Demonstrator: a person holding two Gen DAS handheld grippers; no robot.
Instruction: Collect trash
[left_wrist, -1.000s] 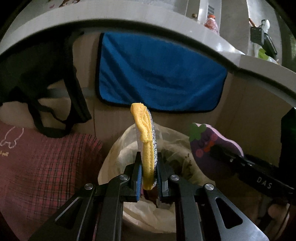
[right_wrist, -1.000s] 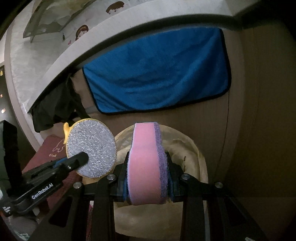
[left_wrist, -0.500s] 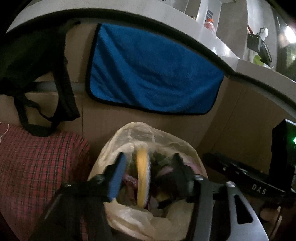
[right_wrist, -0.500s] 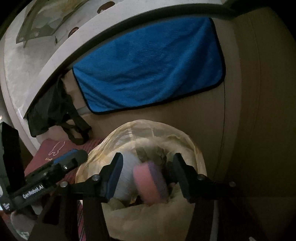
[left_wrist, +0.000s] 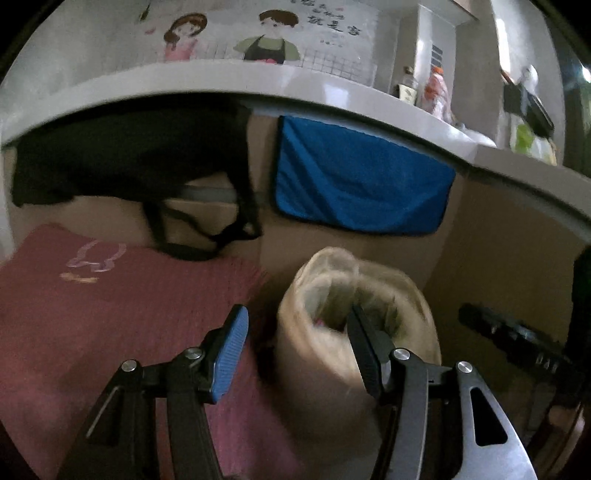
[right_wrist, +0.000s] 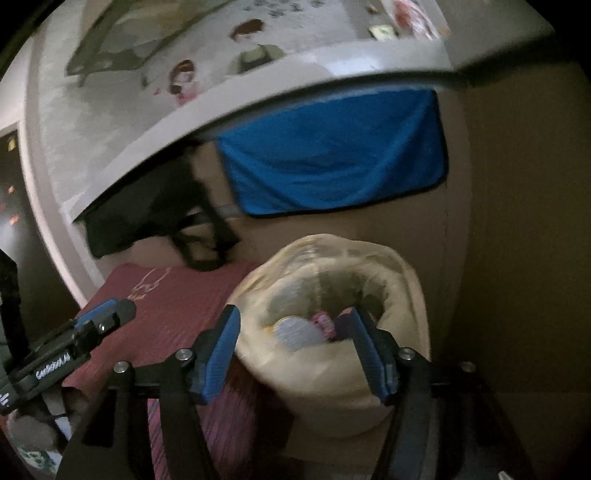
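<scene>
A bin lined with a pale plastic bag (left_wrist: 314, 373) (right_wrist: 317, 391) stands on the floor against a wooden cabinet. Inside it lie a round silver and yellow scrubber (right_wrist: 295, 334) and a pink and purple sponge (right_wrist: 341, 325). My left gripper (left_wrist: 297, 314) hangs open and empty, back from the bin's near left rim; it also shows as a dark bar with a blue pad, the left gripper (right_wrist: 110, 314). My right gripper (right_wrist: 293, 314) is in front of the bin, its jaws opening with nothing between them. In the left wrist view the right gripper (left_wrist: 517, 343) appears at the right, blurred.
A blue cloth (left_wrist: 362, 184) (right_wrist: 332, 158) hangs on the cabinet under a grey counter edge (left_wrist: 221, 85). A black bag (left_wrist: 129, 162) hangs left of it. A red checked cloth (left_wrist: 110, 314) covers the surface left of the bin. Bottles stand on the counter at the far right.
Both grippers opened and let go: the scrubber and the sponge dropped into the bin. Both hands then drew back, so the bin looks smaller and the counter top has come into view.
</scene>
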